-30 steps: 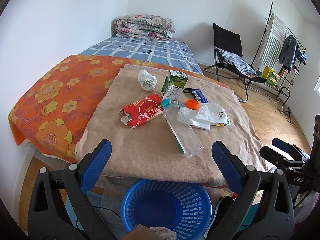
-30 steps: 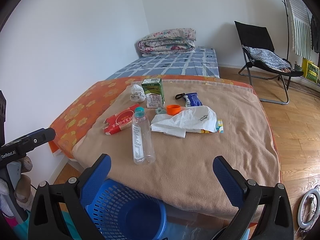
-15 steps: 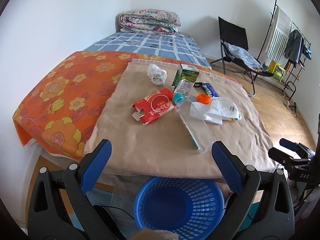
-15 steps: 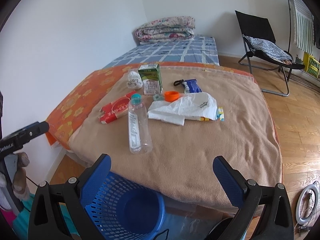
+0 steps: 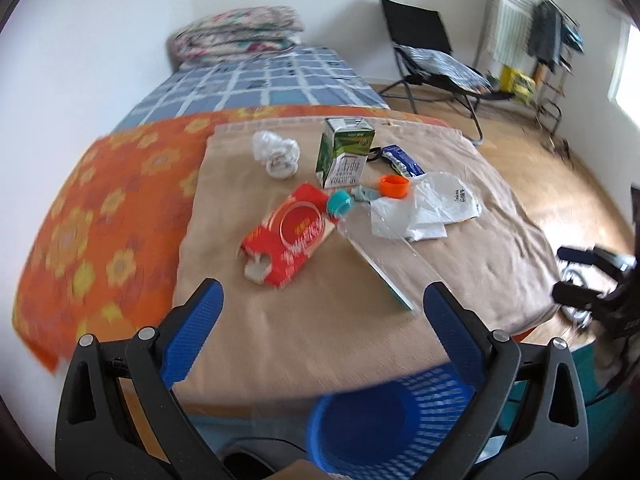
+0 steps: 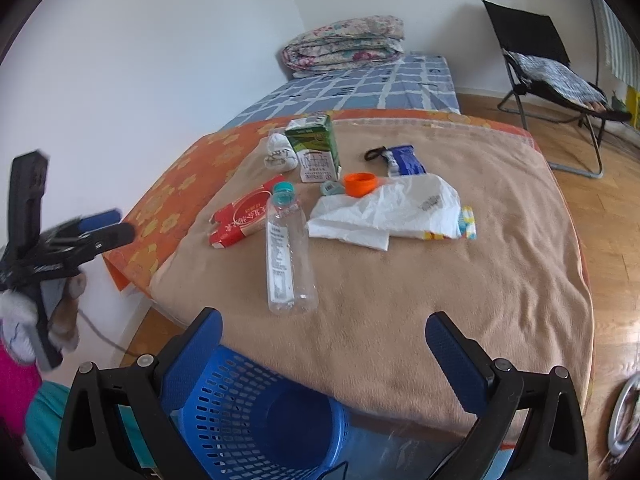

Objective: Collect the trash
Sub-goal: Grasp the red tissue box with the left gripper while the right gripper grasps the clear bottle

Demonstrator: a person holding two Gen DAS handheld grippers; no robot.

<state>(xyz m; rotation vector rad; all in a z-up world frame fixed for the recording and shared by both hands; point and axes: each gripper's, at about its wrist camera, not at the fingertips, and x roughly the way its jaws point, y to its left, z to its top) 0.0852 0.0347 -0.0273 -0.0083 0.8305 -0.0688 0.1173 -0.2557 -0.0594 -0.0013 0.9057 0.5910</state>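
Observation:
Trash lies on a tan blanket: a clear plastic bottle with a teal cap, a red carton, a green milk carton, a white plastic bag, an orange cap, a blue wrapper and a crumpled white wad. The same items show in the left wrist view: bottle, red carton, milk carton. A blue basket stands on the floor below the near edge. My left gripper and right gripper are both open and empty, above the blanket's near edge.
An orange flowered sheet covers the bed's left side, with a blue checked mattress and folded quilt behind. A black folding chair and a clothes rack stand on the wooden floor to the right.
Both grippers have moved forward and closer to the blanket; the left one has swung right, blurring its view. Nothing on the blanket has moved. Both grippers stay open.

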